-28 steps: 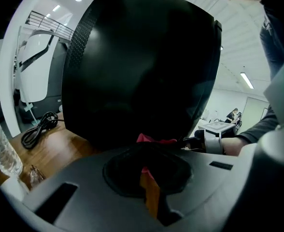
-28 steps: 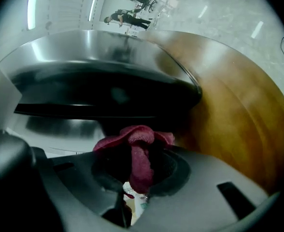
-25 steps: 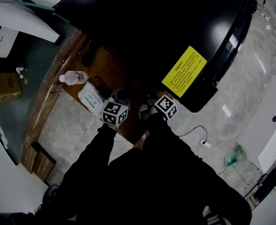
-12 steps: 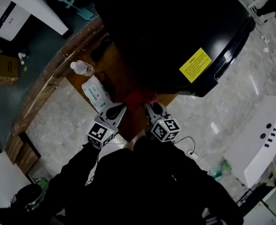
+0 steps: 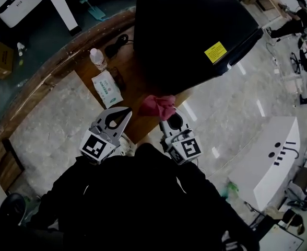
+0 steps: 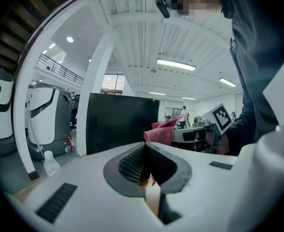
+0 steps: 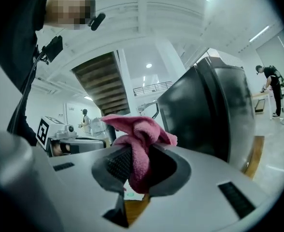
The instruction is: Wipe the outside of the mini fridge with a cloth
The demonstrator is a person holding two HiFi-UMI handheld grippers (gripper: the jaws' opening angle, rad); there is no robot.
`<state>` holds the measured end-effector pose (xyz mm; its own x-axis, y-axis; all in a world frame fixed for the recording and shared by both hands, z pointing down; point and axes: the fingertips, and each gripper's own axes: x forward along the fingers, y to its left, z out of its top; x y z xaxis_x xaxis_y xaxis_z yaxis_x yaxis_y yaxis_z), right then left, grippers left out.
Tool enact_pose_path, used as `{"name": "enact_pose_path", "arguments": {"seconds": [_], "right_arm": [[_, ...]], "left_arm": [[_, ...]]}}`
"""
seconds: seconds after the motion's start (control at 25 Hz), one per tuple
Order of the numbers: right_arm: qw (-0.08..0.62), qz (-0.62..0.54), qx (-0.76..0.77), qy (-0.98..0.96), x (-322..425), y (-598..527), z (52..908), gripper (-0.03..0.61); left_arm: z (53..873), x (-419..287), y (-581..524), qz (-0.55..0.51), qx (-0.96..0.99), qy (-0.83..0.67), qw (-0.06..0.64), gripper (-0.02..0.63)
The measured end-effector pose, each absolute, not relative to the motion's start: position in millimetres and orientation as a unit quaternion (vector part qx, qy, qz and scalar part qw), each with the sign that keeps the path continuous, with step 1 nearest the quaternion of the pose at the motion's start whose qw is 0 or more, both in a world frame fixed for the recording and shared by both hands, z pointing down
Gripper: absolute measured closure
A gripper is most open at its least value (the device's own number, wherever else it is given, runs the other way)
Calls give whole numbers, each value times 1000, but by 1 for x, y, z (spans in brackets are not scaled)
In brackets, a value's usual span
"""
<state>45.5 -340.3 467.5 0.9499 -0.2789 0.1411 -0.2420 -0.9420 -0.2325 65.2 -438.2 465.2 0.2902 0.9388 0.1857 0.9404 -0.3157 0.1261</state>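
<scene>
A large black mini fridge (image 5: 190, 30) stands on a brown wooden surface (image 5: 85, 69). The right hand-held gripper (image 5: 168, 120) is clamped on a bunched pink cloth (image 5: 156, 106), held near the fridge's lower front edge. The left hand-held gripper (image 5: 123, 113) has its jaws together on nothing, near a wipes packet (image 5: 107, 88) and a water bottle (image 5: 97, 59).

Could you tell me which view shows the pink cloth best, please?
The right gripper view: the crumpled pink fabric cloth fills the centre, clamped in the right gripper. The head view shows a small bunch from above; the left gripper view, a distant part.
</scene>
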Motion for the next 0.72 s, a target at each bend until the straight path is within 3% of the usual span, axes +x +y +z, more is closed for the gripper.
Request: {"name": "enact_pose_path", "arguments": {"seconds": [0.72], "right_arm": [[72,-47,-985,152,3,-372,384,505]], "left_arm": [[402,28,-456,-67,-787,-612,-32,607]]}}
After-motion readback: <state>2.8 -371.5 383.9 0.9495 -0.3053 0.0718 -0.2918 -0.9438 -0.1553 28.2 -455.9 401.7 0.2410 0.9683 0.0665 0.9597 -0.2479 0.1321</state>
